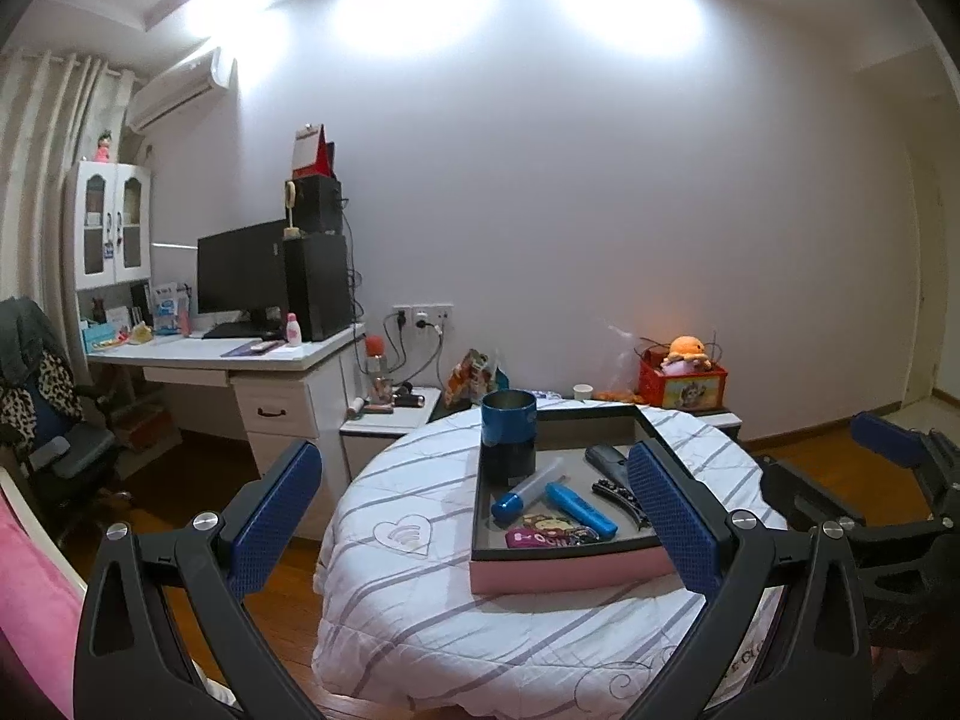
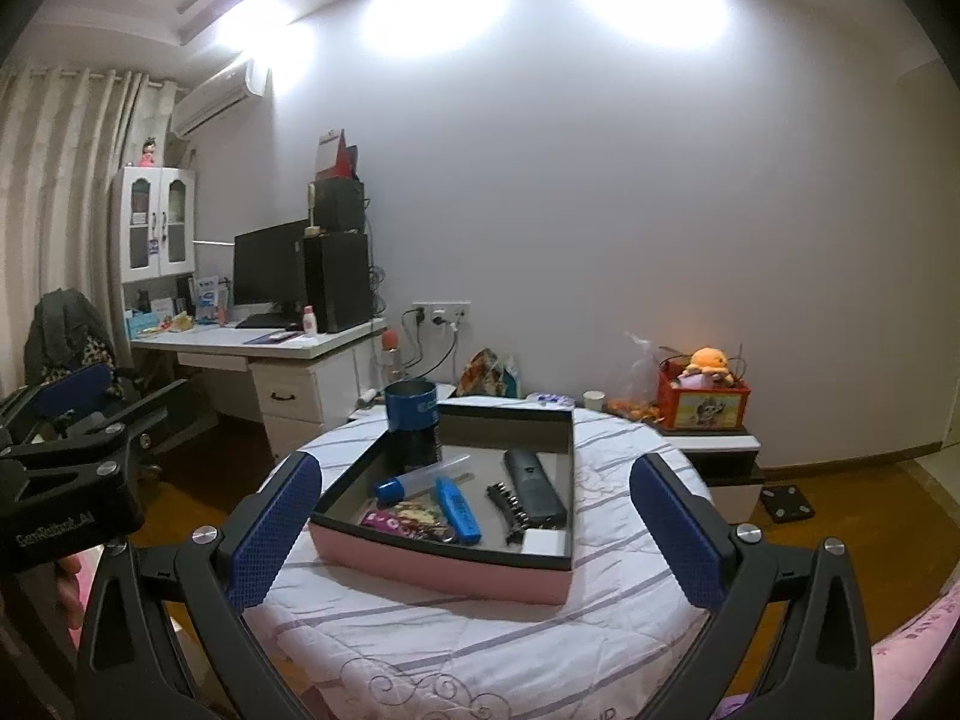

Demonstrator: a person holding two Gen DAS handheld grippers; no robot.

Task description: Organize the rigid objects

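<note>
On the striped bed (image 2: 612, 600) a pink tray (image 2: 444, 564) holds a blue marker (image 2: 457, 509), its long axis pointing away; both hand-held grippers, left (image 1: 474, 516) and right (image 2: 474, 525), are wide and empty.

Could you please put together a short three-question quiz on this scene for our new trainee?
1. True or false: the blue cylindrical cup lies on its side outside the pink-sided tray.
2. Which item lies nearest the tray's right wall in the right wrist view: A) blue highlighter, B) black remote control, C) black hair clip?
3. What state are the left gripper and right gripper in?

Key
1. False: it stands upright in the tray's far left corner.
2. B.
3. Both are open and hold nothing.
</note>
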